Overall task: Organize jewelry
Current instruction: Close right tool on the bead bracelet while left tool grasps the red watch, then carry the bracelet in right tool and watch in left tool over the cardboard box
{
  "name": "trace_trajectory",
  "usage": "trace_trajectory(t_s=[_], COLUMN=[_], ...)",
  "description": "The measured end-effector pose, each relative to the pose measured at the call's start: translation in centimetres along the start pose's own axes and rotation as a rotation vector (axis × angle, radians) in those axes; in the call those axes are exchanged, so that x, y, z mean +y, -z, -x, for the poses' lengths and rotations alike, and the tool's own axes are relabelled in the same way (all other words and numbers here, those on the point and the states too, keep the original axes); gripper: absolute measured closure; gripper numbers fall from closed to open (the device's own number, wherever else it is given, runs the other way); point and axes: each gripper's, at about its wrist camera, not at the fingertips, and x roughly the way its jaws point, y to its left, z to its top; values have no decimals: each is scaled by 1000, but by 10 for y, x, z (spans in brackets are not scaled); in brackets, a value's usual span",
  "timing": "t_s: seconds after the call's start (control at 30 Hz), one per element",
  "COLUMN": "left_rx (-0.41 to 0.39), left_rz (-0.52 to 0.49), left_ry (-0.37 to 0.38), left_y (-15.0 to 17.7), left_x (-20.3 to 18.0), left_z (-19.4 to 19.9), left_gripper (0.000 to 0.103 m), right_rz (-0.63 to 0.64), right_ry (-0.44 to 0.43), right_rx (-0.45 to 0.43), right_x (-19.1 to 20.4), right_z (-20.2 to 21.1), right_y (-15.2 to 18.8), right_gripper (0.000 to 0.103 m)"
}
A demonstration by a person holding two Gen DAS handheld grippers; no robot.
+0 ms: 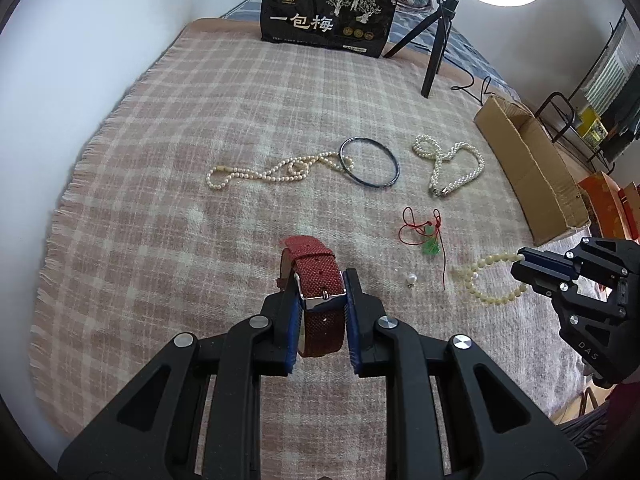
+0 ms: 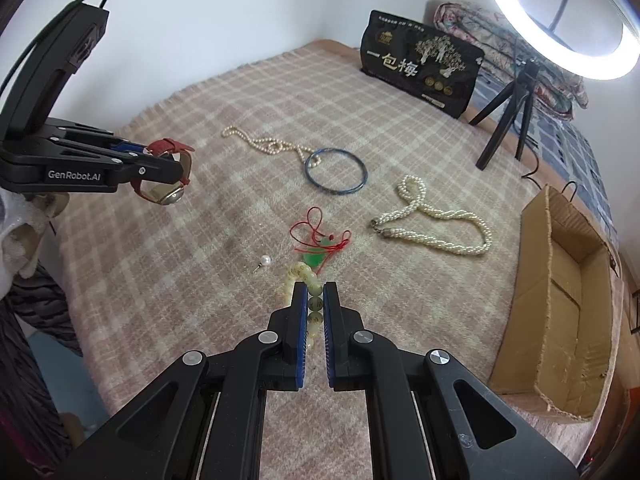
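Note:
My left gripper (image 1: 323, 280) is shut on a red-strapped watch (image 1: 316, 276), lifted off the checked blanket (image 1: 180, 140); from the right wrist view the watch (image 2: 164, 184) hangs from that gripper (image 2: 176, 168) at the left. My right gripper (image 2: 315, 292) is shut on a pale bead bracelet (image 2: 302, 274), which dangles from it (image 1: 518, 266) as a loop of beads (image 1: 484, 280). On the blanket lie a thin pearl strand (image 1: 272, 172), a dark blue bangle (image 1: 370, 162), a twisted pearl necklace (image 1: 448, 164), a red cord with a green pendant (image 1: 426, 232) and a single pearl stud (image 1: 411, 279).
An open cardboard box (image 2: 560, 308) stands at the blanket's right edge. A black printed bag (image 1: 328, 16), a ring light on a small tripod (image 1: 440, 40) and folded bedding stand at the back. A white wall borders the left side.

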Motion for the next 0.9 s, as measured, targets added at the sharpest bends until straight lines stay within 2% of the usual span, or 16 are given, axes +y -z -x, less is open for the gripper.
trace_trajectory(t_s=[0.43, 0.9], left_rx=[-88, -142], left_rz=[-96, -204], left_ry=[48, 114], left_y=[-14, -31], left_x=[-56, -119], left_z=[18, 29], left_gripper=[85, 85], right_rz=[-79, -242], right_ry=[91, 250], right_rx=[-119, -202], right_x=[-38, -122], right_z=[65, 122], right_y=[10, 39], right_gripper=[97, 97])
